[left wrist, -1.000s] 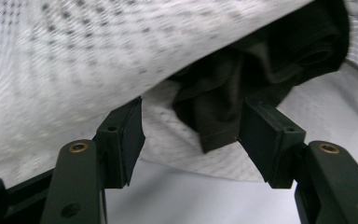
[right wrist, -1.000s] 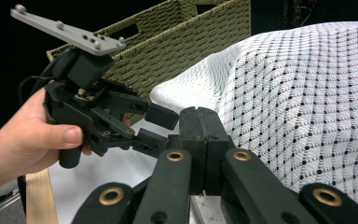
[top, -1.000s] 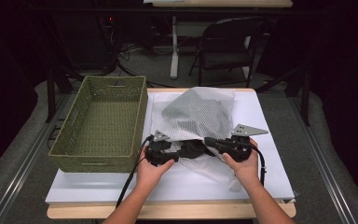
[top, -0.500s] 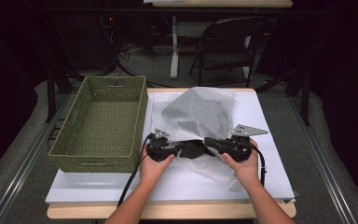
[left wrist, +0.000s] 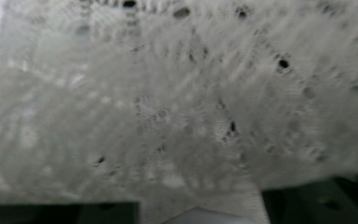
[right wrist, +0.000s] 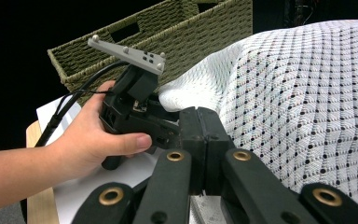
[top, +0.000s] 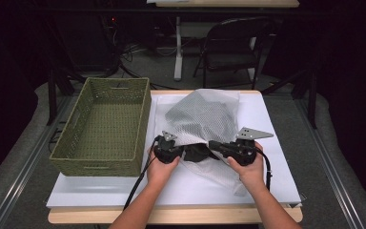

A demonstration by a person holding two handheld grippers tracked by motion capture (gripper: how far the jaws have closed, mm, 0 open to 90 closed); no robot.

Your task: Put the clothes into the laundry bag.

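The white perforated mesh fabric (top: pixel 205 119) lies heaped on the white sheet covering the table (top: pixel 276 143), toward its far edge and just right of the empty olive-green woven basket (top: pixel 107 124). Since a second ago the left gripper (top: pixel 183 151) has edged in against the cloth's near hem, and its jaws have just been closing with fabric between them; in the left gripper view the weave presses right up to the lens, blurred, so I cannot tell whether the pads already pinch it. The right gripper (top: pixel 214 144) has not shifted; its jaws stand clenched together in its own view, and whether cloth is trapped between them is hard to make out. Both grippers appear set to take up the near hem, probably for folding.
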